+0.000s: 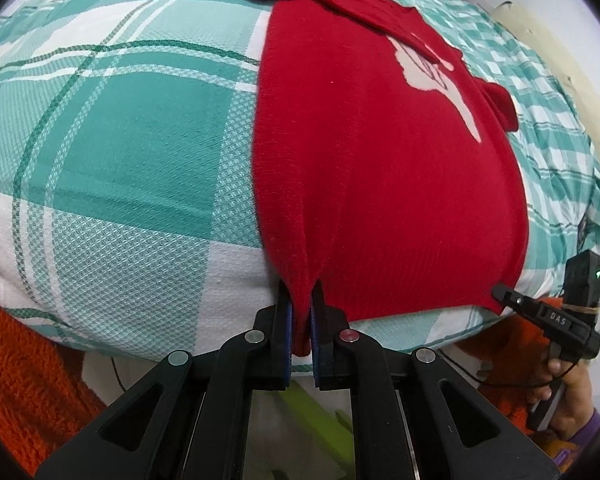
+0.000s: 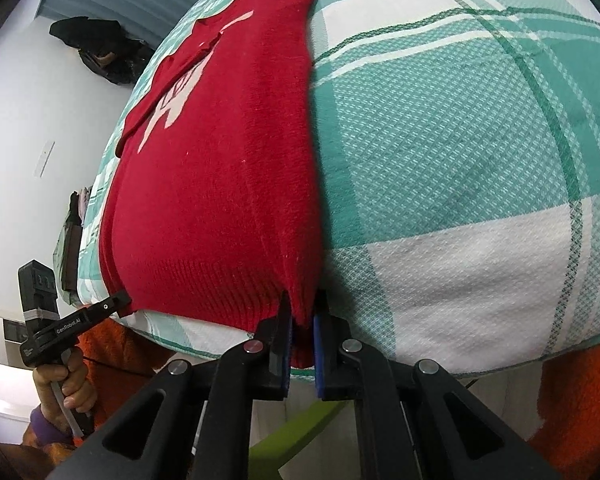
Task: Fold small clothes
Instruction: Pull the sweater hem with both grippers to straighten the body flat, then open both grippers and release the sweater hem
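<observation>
A small red knit sweater point(image 1: 380, 168) with a white pattern lies lengthwise on a bed with a teal and white checked sheet point(image 1: 120, 140). My left gripper point(image 1: 301, 312) is shut on the sweater's near left hem corner at the bed's edge. My right gripper point(image 2: 303, 316) is shut on the near right hem corner of the sweater point(image 2: 220, 200). Each gripper shows in the other's view, the right one point(image 1: 500, 291) and the left one point(image 2: 124, 300), pinching the hem. The sleeves lie folded across the far end.
The checked sheet point(image 2: 460, 140) covers the bed. An orange fuzzy blanket point(image 1: 24, 380) hangs below the bed's front edge. Dark clothes point(image 2: 100, 52) hang on a white wall at the left of the right wrist view. A lime green object point(image 1: 308, 412) lies under the grippers.
</observation>
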Demonstrator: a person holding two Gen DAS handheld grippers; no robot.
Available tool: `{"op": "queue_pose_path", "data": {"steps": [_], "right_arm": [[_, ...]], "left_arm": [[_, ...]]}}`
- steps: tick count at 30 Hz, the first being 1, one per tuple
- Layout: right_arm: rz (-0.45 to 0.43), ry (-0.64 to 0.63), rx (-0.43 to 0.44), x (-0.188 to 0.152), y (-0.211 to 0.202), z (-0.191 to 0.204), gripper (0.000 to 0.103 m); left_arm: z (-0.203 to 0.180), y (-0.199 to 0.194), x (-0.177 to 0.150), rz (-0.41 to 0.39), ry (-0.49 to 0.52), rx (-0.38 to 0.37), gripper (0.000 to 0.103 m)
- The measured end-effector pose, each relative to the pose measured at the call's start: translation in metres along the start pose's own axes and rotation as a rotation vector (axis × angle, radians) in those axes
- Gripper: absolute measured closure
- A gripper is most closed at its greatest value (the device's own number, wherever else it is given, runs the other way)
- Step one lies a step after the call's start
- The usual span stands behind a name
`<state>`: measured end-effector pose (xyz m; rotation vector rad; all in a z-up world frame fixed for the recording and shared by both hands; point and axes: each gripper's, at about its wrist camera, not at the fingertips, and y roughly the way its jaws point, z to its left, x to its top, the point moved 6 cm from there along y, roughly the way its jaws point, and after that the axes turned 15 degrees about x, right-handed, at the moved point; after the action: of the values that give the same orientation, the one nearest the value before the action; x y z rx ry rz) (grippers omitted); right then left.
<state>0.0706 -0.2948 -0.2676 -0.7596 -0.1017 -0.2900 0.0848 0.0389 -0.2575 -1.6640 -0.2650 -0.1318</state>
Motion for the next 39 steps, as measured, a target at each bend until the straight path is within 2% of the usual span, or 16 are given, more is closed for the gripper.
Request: {"op": "queue_pose_path", "data": {"steps": [12,14,17,19,20,22,23,25,27,29,31,35,39], "right_arm": [[-0.008,-0.028,-0.026,-0.003,-0.002,0.004,0.091],[-0.006,-0.034,-0.033,-0.004,-0.003,0.004,0.088],[-0.003,-0.039,-0.044,-0.006,-0.007,0.005,0.076],[-0.005,-0.038,-0.065,-0.008,-0.012,0.005,0.067],[-0.010,-0.034,-0.079,-0.008,-0.016,0.005,0.065],[-0.053,-0.025,-0.099,-0.009,-0.034,0.006,0.065],[-0.093,-0.020,-0.101,-0.008,-0.047,0.008,0.064],[-0.196,-0.020,-0.124,-0.004,-0.078,0.011,0.051],[-0.244,-0.053,-0.174,0.006,-0.100,0.013,0.049],[-0.233,-0.126,-0.232,0.025,-0.111,0.015,0.049],[-0.226,-0.173,-0.275,0.046,-0.114,0.016,0.049],[-0.219,-0.282,-0.287,0.096,-0.102,0.032,0.049],[-0.189,-0.428,-0.297,0.154,-0.063,0.055,0.049]], "left_arm": [[0.004,0.003,-0.002,0.019,-0.018,-0.023,0.092],[0.006,0.003,-0.003,0.026,-0.029,-0.033,0.092],[0.005,0.003,-0.005,0.034,-0.027,-0.029,0.090],[0.006,0.003,-0.010,0.063,-0.021,-0.002,0.079],[0.010,0.003,-0.017,0.094,-0.017,0.051,0.067],[0.021,-0.003,-0.025,0.114,-0.015,0.165,0.066],[0.028,-0.011,-0.028,0.102,-0.030,0.192,0.065],[0.042,-0.034,-0.024,0.025,-0.112,0.152,0.058],[0.060,-0.057,-0.017,-0.078,-0.205,0.155,0.041],[0.073,-0.072,-0.010,-0.167,-0.256,0.174,0.039],[0.080,-0.078,-0.006,-0.215,-0.286,0.182,0.039],[0.087,-0.068,-0.005,-0.218,-0.296,0.219,0.038],[0.083,-0.059,-0.003,-0.198,-0.288,0.234,0.038]]}}
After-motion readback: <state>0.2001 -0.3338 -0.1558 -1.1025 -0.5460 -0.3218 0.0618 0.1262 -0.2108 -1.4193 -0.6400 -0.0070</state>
